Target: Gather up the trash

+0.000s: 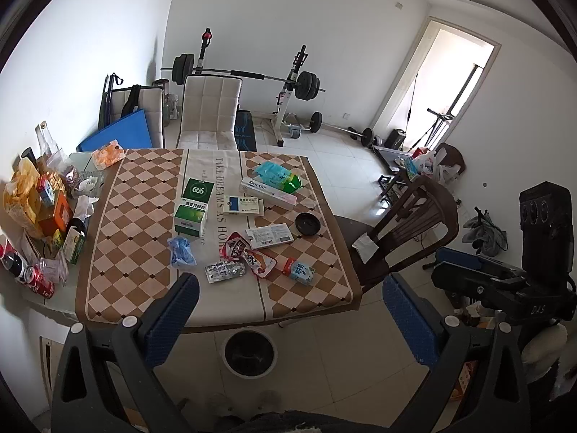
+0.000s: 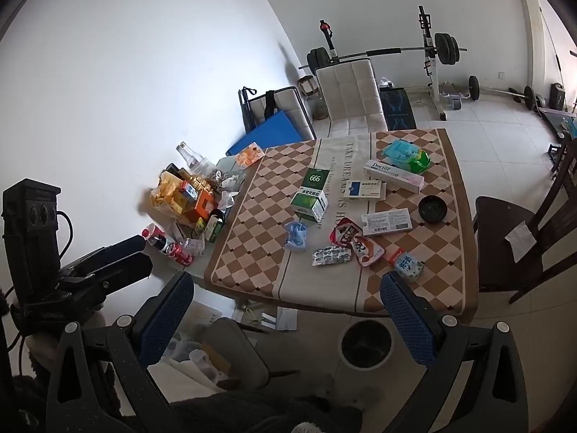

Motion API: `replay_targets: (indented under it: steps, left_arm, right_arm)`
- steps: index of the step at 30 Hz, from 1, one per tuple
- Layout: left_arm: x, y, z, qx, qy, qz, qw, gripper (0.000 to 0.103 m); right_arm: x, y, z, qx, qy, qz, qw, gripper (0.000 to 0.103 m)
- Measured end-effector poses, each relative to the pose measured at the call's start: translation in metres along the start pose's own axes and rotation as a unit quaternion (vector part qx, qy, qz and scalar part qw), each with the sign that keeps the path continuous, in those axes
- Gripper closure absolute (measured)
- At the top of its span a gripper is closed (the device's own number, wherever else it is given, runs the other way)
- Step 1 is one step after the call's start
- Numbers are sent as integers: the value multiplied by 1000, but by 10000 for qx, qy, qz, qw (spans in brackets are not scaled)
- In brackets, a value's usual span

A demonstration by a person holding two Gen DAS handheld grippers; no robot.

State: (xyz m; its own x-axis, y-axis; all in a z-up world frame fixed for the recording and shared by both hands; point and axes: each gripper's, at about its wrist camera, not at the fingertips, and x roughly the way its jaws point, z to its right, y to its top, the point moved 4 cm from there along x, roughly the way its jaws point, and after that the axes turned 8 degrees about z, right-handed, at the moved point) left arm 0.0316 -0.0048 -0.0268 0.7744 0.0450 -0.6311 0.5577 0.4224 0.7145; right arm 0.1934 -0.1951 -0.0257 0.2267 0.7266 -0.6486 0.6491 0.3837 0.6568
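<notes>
Fingers (image 1: 187, 303) of both grippers gape empty; wrappers (image 1: 249, 256) ahead lie flat, so pads could skid and miss the bin (image 1: 249, 351) below.

Left tool (image 1: 288, 310): we note black angular frame, blue dimpled pads, silver round screws | Right tool (image 2: 286, 310): we see the same build, blue textured pads, grey screw heads, black camera block with cable.

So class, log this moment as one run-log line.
left gripper: open, empty | right gripper: open, empty | trash: on table | bin: on floor
</notes>
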Motion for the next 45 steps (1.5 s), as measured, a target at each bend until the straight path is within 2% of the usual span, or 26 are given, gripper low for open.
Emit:
replay_targets:
  steps: [45]
  left_arm:
    - [-2, 0, -1, -26, -49, 71, 10000, 0]
  right_arm:
    - [3, -7, -11, -22, 7, 35, 10000, 0]
